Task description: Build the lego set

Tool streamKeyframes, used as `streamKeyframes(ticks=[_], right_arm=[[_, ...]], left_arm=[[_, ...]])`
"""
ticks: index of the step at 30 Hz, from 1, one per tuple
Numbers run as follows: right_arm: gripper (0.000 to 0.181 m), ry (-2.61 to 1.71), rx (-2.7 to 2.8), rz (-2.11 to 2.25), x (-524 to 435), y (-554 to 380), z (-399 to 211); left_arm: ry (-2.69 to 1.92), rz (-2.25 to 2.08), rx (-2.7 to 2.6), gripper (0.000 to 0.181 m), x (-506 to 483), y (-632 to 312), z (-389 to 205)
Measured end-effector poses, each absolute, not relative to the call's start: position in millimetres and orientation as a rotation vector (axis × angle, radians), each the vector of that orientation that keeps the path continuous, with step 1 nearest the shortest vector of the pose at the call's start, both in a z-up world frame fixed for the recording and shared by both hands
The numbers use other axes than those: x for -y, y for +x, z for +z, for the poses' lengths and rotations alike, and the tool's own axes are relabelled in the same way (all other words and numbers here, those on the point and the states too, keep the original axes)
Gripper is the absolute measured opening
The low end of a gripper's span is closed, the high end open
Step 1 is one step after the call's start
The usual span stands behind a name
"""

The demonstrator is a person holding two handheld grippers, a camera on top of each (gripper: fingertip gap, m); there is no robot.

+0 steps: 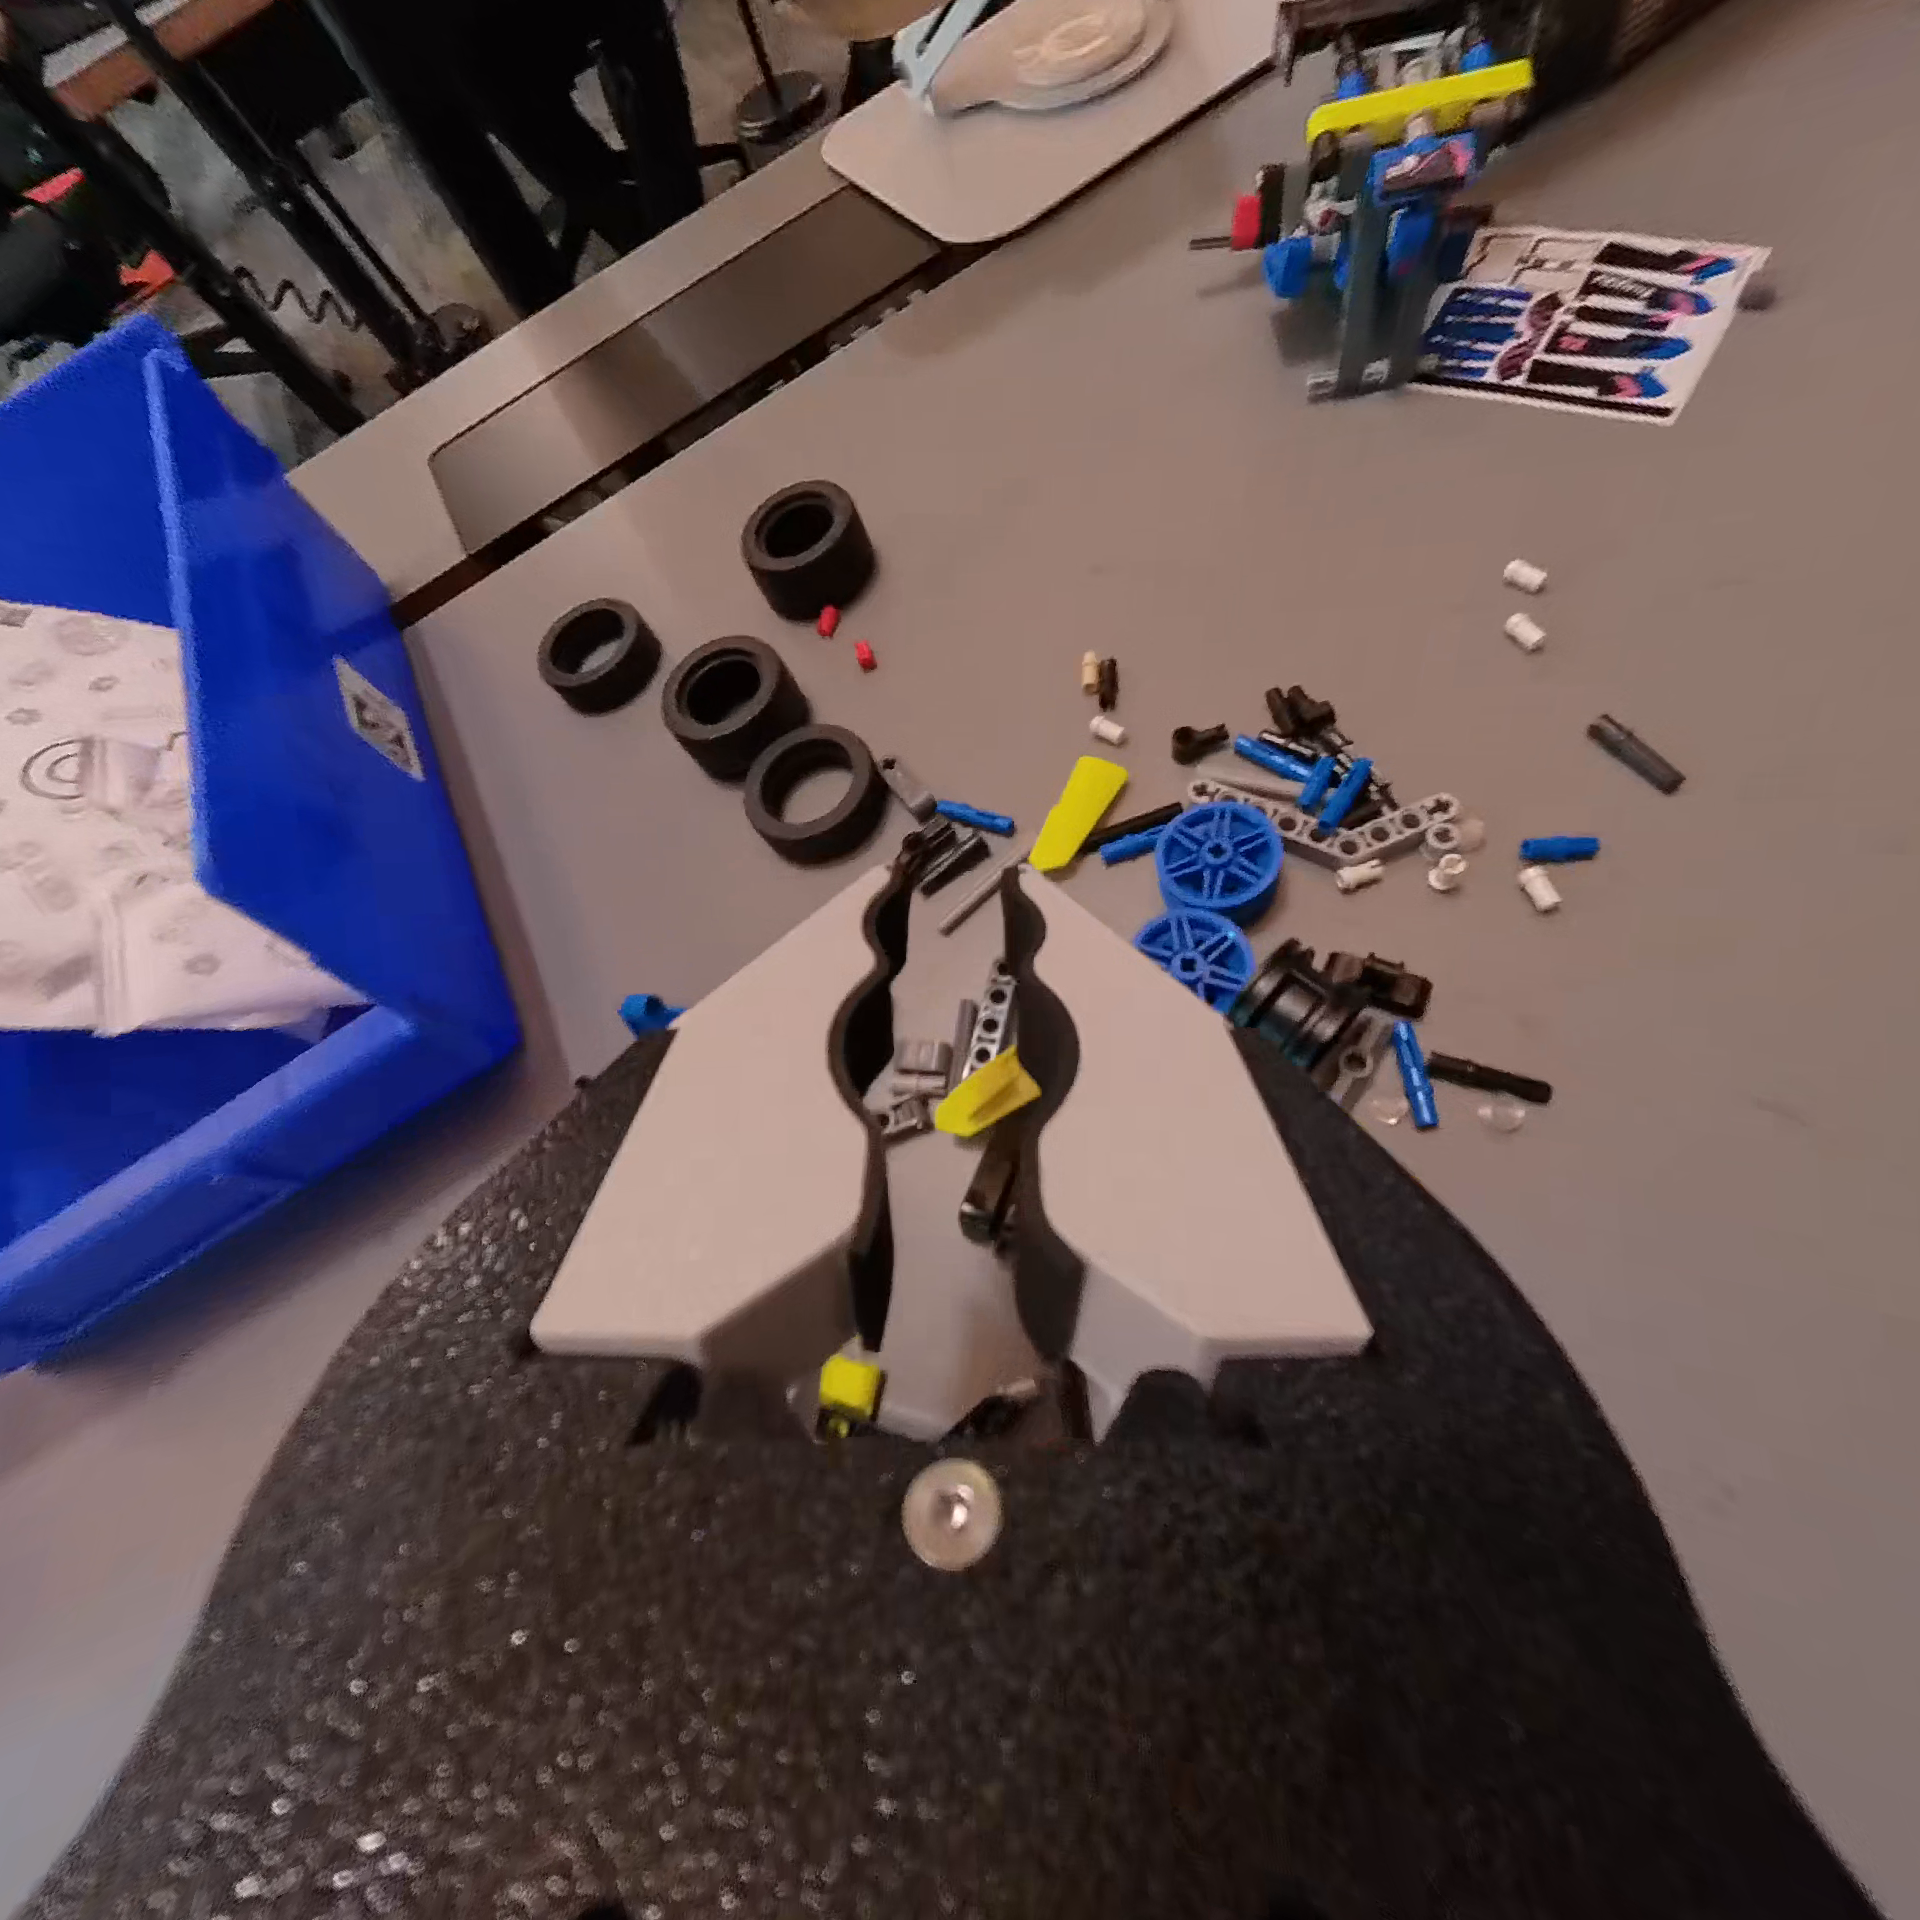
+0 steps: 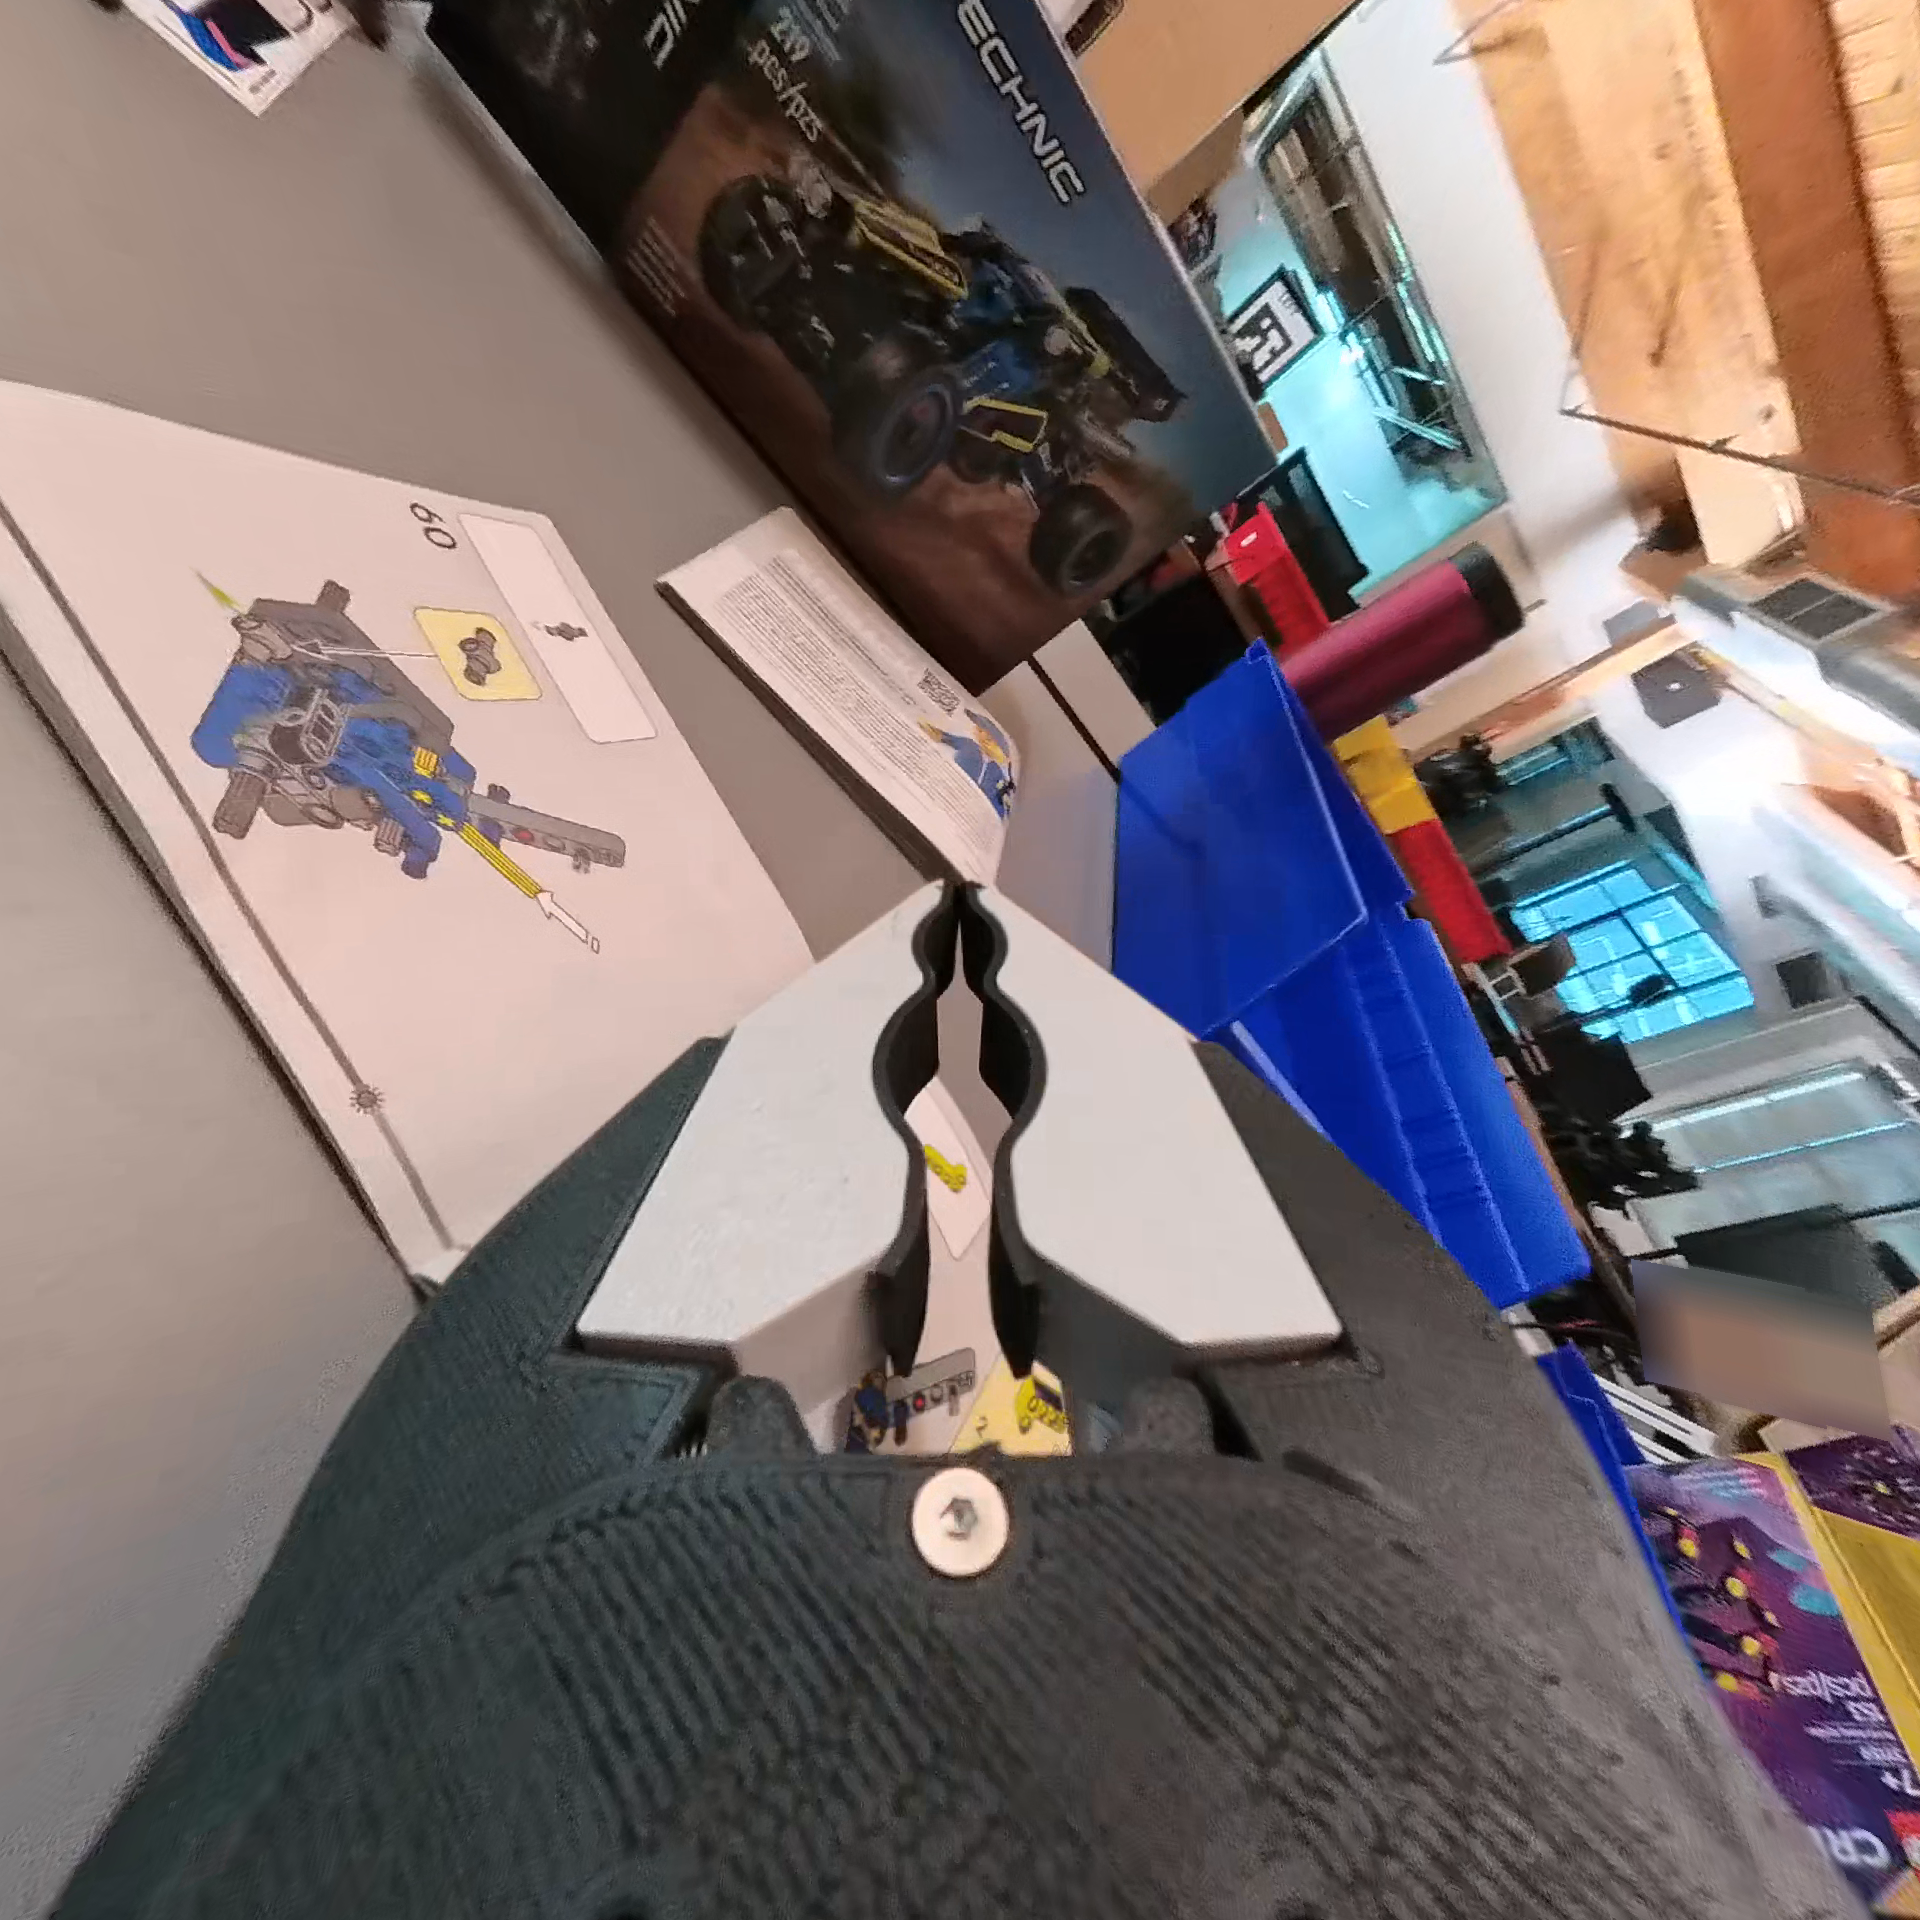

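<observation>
In the left wrist view, my left gripper [image 1: 961, 862] hovers over the grey table [image 1: 1247, 540], its jaws a little apart with nothing gripped. Below it lie small grey beams and a yellow piece [image 1: 982, 1091]. Just beyond are a yellow panel [image 1: 1081, 810], two blue wheel hubs [image 1: 1216, 857], several black tyres [image 1: 732, 701] and a scatter of pins and beams [image 1: 1340, 800]. The part-built blue and yellow model [image 1: 1382, 208] stands at the far right. My right gripper [image 2: 961, 896] is shut and empty, tilted above the open instruction booklet [image 2: 416, 779].
A blue bin [image 1: 260, 831] holding a paper bag sits at the left of the table. A sticker sheet [image 1: 1579, 322] lies by the model. In the right wrist view, the set's box [image 2: 914, 312], a second booklet [image 2: 862, 707] and stacked blue bins [image 2: 1330, 966] stand beyond the booklet. The grippers' ends are close to 50 centimetres from one another. From my left tips it is roughly 6 centimetres to the yellow piece [image 1: 982, 1091]; from my right, 55 centimetres.
</observation>
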State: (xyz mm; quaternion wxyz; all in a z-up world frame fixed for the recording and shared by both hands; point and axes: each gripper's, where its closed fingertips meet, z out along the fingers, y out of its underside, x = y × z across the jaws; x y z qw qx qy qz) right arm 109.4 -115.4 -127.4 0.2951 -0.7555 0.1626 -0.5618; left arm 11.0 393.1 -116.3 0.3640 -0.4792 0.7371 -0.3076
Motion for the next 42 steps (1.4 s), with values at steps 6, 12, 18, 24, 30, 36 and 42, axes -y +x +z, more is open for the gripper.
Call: streamKeyframes(ticks=[6, 12, 18, 24, 30, 36, 42], right_arm=[[0.000, -2.062, -0.404, -1.508, 113.4, 111.2, -136.5], [0.000, -2.077, -0.400, -1.510, 112.5, 111.6, -138.9], [0.000, -2.083, -0.379, -1.552, 113.3, 109.7, -137.0], [0.000, -2.085, -0.371, -1.558, 113.1, 110.1, -137.4], [0.000, -2.085, -0.380, -1.555, 114.4, 109.7, -137.6], [0.000, -2.104, -0.381, -1.573, 116.3, 110.7, -140.0], [0.000, -2.113, -0.368, -1.584, 114.7, 112.1, -141.5]], left_arm=[[-1.125, -0.743, -2.031, 0.013, -370.2, 22.8, -128.5], [-0.949, -0.670, -2.260, 0.013, -349.3, 35.7, -146.7], [-0.913, -0.754, -2.346, 0.012, -332.9, 48.2, -148.7], [-0.891, -0.780, -2.407, 0.007, -337.2, 29.3, -155.6], [-1.049, -0.731, -2.281, 0.004, -389.2, 23.8, -138.5], [-1.187, -0.710, -2.232, 0.000, -425.7, 10.2, -141.7], [-1.225, -0.699, -2.271, 0.000, -435.6, -4.4, -146.0]])
